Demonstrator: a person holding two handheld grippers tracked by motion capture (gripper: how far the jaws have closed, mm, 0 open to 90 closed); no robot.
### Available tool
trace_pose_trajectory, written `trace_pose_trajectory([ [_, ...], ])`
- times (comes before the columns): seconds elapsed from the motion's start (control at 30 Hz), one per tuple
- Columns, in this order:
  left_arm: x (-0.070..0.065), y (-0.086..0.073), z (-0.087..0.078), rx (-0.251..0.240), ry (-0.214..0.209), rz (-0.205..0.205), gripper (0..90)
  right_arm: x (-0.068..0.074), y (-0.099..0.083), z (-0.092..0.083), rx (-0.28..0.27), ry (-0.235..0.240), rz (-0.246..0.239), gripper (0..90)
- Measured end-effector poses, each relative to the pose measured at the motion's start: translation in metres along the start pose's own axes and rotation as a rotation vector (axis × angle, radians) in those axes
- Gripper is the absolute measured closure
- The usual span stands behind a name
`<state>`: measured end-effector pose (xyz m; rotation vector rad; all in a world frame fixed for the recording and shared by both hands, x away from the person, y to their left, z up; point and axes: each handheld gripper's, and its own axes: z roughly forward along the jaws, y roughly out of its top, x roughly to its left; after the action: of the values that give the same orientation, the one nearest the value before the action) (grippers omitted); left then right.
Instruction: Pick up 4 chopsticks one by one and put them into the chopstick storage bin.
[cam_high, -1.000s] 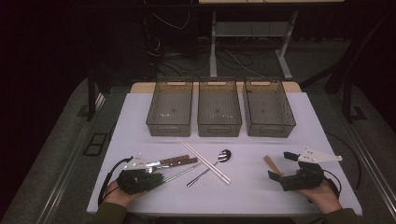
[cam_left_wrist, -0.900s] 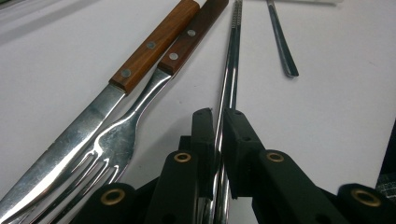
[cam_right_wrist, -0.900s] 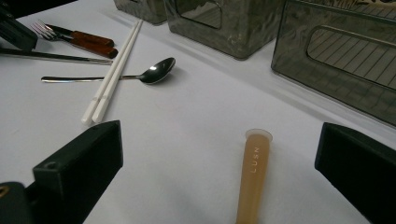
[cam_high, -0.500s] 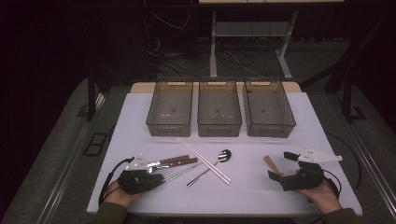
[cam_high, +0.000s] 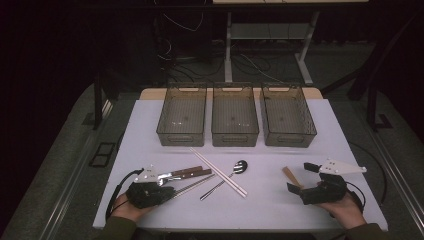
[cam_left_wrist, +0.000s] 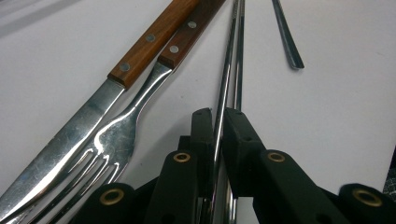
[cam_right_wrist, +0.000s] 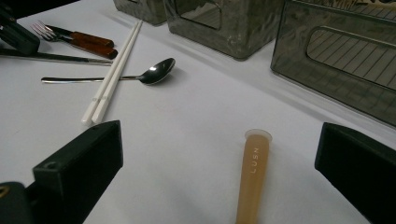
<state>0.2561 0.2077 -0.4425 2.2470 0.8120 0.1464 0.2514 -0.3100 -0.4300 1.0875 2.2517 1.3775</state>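
My left gripper (cam_high: 169, 192) (cam_left_wrist: 217, 115) lies at the table's front left, shut on a pair of thin metal chopsticks (cam_left_wrist: 232, 56) (cam_high: 196, 183) that run away from its jaws. Just beside them lie a wooden-handled knife (cam_left_wrist: 140, 46) and a fork (cam_left_wrist: 140, 109) (cam_high: 186, 173). My right gripper (cam_high: 301, 178) (cam_right_wrist: 219, 140) rests at the front right with its jaws wide open. A tan stick marked LUSN (cam_right_wrist: 251, 179) (cam_high: 290, 176) lies on the table between those jaws, untouched by either.
White chopsticks (cam_high: 218, 164) (cam_right_wrist: 112, 74) cross a metal spoon (cam_high: 235, 170) (cam_right_wrist: 149, 73) at mid-table. Three dark see-through bins (cam_high: 181, 116) (cam_high: 235, 115) (cam_high: 288, 115) stand in a row at the back. The white table (cam_high: 345, 150) ends close to both hands.
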Motion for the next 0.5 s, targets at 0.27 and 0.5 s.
trace_pose_trajectory([
  [0.27,-0.0009,-0.0008,0.0013,0.011,0.011,0.034,81.5,0.0002,0.0000,0.0002,0.001,-0.001,0.000,1.1],
  [0.5,-0.0010,-0.0019,0.0016,0.008,0.009,0.054,82.2,0.0005,0.0000,0.0002,0.002,0.000,-0.001,1.1],
])
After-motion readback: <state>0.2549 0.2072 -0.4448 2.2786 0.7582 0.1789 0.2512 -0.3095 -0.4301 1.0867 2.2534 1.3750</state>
